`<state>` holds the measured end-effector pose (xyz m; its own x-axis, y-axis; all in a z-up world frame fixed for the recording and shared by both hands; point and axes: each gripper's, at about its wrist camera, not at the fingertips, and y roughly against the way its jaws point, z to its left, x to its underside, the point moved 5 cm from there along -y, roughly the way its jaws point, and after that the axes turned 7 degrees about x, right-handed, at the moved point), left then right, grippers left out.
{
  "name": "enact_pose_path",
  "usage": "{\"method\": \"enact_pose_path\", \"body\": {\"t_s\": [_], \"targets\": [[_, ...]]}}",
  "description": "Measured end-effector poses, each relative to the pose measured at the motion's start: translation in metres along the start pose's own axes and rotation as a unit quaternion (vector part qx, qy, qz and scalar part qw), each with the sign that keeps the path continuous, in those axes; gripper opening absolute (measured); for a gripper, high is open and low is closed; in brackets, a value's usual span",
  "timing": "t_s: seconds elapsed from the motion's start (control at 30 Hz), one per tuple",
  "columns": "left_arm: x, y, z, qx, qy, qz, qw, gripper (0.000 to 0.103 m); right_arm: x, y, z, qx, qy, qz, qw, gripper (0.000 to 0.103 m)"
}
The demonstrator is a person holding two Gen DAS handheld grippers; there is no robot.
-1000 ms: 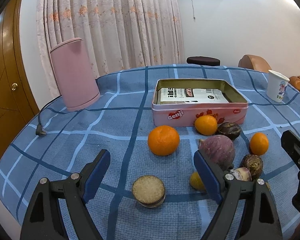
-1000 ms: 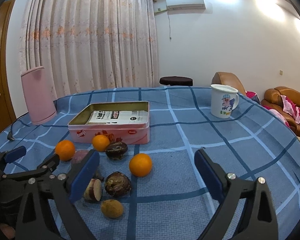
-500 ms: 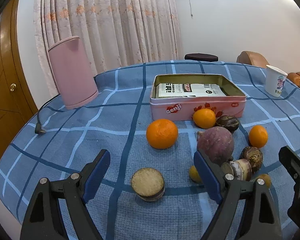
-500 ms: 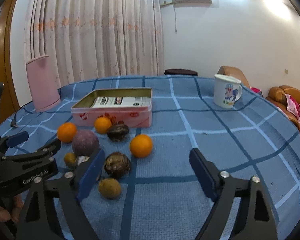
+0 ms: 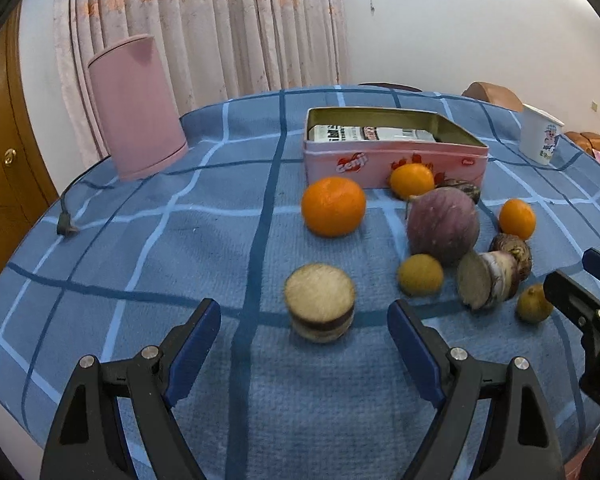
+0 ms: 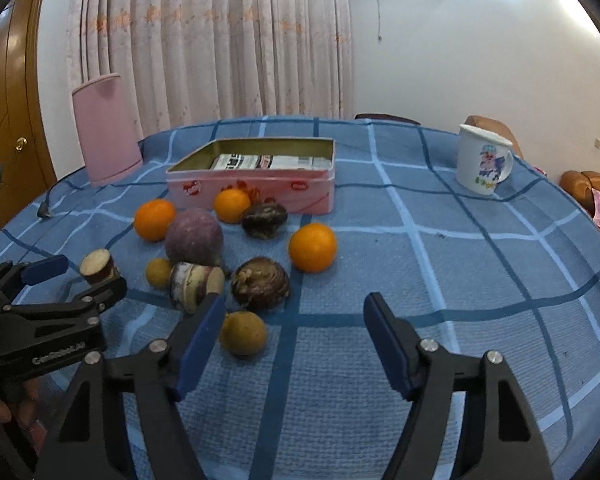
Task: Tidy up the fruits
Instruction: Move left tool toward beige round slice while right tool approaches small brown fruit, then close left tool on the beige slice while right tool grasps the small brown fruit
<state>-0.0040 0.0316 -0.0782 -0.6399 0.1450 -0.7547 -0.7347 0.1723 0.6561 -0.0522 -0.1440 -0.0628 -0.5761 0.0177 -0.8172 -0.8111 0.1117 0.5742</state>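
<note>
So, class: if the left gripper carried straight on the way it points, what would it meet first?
Most likely the cut round root slice, lying just ahead between the open left gripper fingers; depth is uncertain.

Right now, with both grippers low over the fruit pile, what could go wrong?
The right gripper, whose jaws have just been closing with nothing between them, has its left finger almost against the small yellow-brown fruit, which may get knocked away. The left gripper is open before the cut slice; a flat piece could tip or slip. The fruits are crowded, so neighbours like the cut taro may get bumped.
</note>
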Motion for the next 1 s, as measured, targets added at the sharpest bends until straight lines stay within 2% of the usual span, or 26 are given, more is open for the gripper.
{"method": "enact_pose_path", "body": {"t_s": [0.27, 0.4, 1.0], "targets": [[-0.004, 0.003, 0.003, -0.005, 0.006, -0.004, 1.0000, 0.086, 0.004, 0.000, -0.008, 0.000, -0.009, 0.004, 1.000, 0.073], [-0.006, 0.005, 0.002, -0.009, 0.002, -0.005, 0.9999, 0.086, 0.002, 0.005, -0.010, -0.003, -0.015, -0.008, 1.000, 0.073], [-0.002, 0.007, 0.008, -0.010, 0.011, -0.002, 0.9999, 0.086, 0.003, 0.009, -0.001, -0.001, 0.001, -0.009, 1.000, 0.073]]}}
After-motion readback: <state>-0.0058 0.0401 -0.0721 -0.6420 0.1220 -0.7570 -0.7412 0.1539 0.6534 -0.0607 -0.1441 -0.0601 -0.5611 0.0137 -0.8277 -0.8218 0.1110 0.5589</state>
